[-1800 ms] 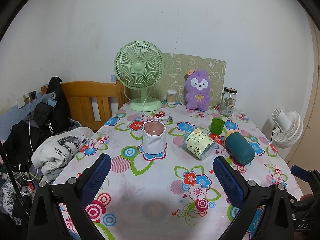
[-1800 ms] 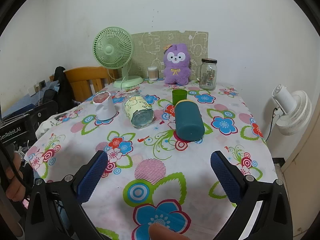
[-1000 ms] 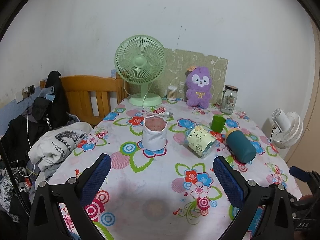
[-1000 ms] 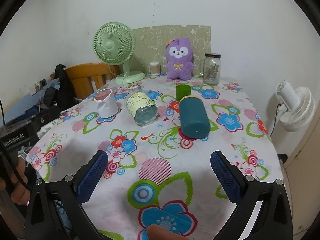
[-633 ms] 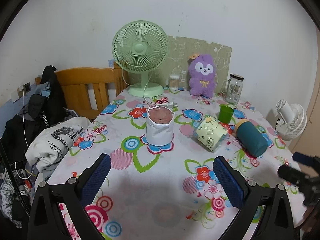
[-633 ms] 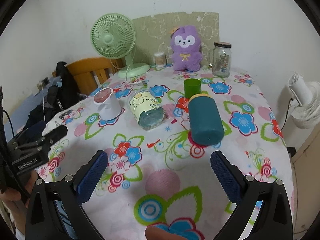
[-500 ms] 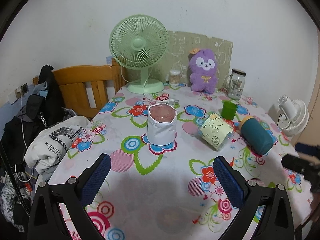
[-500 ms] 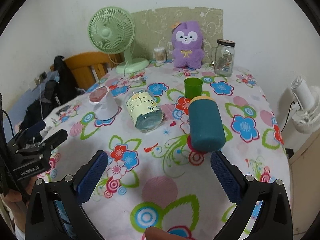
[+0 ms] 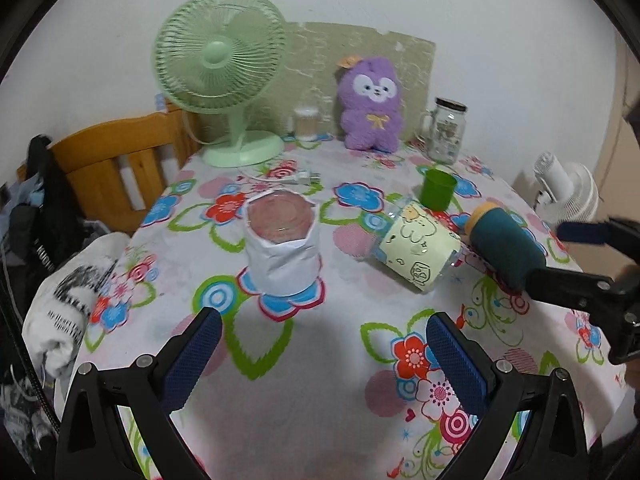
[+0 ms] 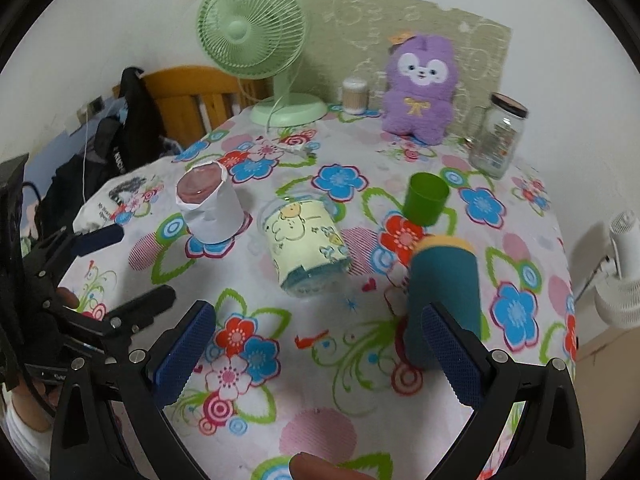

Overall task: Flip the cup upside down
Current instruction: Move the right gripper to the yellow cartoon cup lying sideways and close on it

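Observation:
A small green cup [image 9: 439,189] [image 10: 425,198] stands upright, mouth up, on the flowered tablecloth [image 9: 320,352]. A teal cup [image 9: 505,249] [image 10: 443,292] lies on its side to the green cup's right. A clear cup with a yellow cartoon wrap [image 9: 420,254] [image 10: 305,245] lies on its side in the middle. A paper-wrapped cup [image 9: 282,249] [image 10: 209,205] stands on the left. My left gripper [image 9: 320,354] is open, just short of the paper-wrapped cup. My right gripper [image 10: 316,350] is open, its right finger beside the teal cup's near end.
A green desk fan [image 9: 224,80], a purple plush toy [image 9: 370,106], a cotton-swab tub [image 9: 306,122] and a glass jar [image 9: 446,130] line the back of the table. A wooden chair [image 9: 120,164] with clothes stands left. A white fan [image 9: 568,192] stands right.
Both grippers have moved forward over the table and closer to the cups. The right gripper has come up against the teal cup's near end. No cup has moved.

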Demonstrator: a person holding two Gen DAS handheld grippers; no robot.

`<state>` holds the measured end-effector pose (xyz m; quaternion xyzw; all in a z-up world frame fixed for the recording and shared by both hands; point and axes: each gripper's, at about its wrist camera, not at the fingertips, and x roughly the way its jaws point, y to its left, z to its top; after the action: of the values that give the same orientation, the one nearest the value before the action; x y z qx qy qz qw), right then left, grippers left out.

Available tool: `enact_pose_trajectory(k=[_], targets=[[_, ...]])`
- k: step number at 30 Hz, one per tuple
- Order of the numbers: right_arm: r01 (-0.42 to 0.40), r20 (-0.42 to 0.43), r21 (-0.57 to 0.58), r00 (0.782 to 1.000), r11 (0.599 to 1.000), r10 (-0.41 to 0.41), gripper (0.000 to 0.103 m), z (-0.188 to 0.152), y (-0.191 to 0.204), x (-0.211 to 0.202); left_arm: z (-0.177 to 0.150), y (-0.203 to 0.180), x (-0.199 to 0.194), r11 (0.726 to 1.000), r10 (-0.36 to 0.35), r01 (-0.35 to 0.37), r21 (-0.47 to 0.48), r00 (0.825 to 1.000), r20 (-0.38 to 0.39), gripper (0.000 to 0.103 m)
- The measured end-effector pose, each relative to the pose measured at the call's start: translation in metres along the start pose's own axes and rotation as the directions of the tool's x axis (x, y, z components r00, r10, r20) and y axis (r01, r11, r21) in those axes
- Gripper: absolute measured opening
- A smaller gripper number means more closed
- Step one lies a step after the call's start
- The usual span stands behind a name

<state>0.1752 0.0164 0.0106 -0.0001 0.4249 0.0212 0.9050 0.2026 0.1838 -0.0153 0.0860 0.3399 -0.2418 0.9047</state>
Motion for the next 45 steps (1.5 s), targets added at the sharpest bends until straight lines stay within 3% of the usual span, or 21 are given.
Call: enact_pose_trajectory(k=[14, 25, 27, 29, 31, 36, 45], targets=[[-0.055, -0.099, -0.057, 0.994, 0.997, 0.049, 0.103, 0.044, -0.008, 0.057, 0.025, -0.012, 0.042, 0.988, -0.033, 0.042, 0.147, 0.998, -0.061, 0.103], [-0.160, -0.191, -0.069, 0.971, 0.985, 0.144, 0.103, 0.048, -0.011, 0.099, 0.032, -0.017, 0.076, 0.984, -0.050, 0.071, 0.165, 0.991, -0.128, 0.103], [-0.178, -0.198, -0.063, 0.967, 0.982, 0.163, 0.097, 0.047, -0.014, 0.103, 0.031, -0.017, 0.078, 0.985, -0.044, 0.065, 0.162, 0.991, -0.128, 0.103], [-0.198, -0.204, -0.057, 0.962, 0.979, 0.182, 0.080, 0.046, -0.014, 0.106, 0.030, -0.017, 0.079, 0.985, -0.046, 0.066, 0.159, 0.991, -0.127, 0.103], [-0.224, -0.216, -0.050, 0.954, 0.973, 0.209, 0.071, 0.046, -0.013, 0.109, 0.030, -0.018, 0.080, 0.985, -0.050, 0.071, 0.158, 0.990, -0.132, 0.103], [-0.231, -0.201, -0.050, 0.955, 0.972, 0.217, 0.063, 0.045, -0.013, 0.106, 0.030, -0.021, 0.078, 0.984, -0.045, 0.066, 0.163, 0.991, -0.130, 0.103], [-0.209, -0.113, -0.080, 0.973, 0.975, 0.199, 0.063, 0.036, -0.009, 0.055, 0.030, -0.025, 0.051, 0.984, -0.083, 0.097, 0.152, 0.992, -0.097, 0.103]])
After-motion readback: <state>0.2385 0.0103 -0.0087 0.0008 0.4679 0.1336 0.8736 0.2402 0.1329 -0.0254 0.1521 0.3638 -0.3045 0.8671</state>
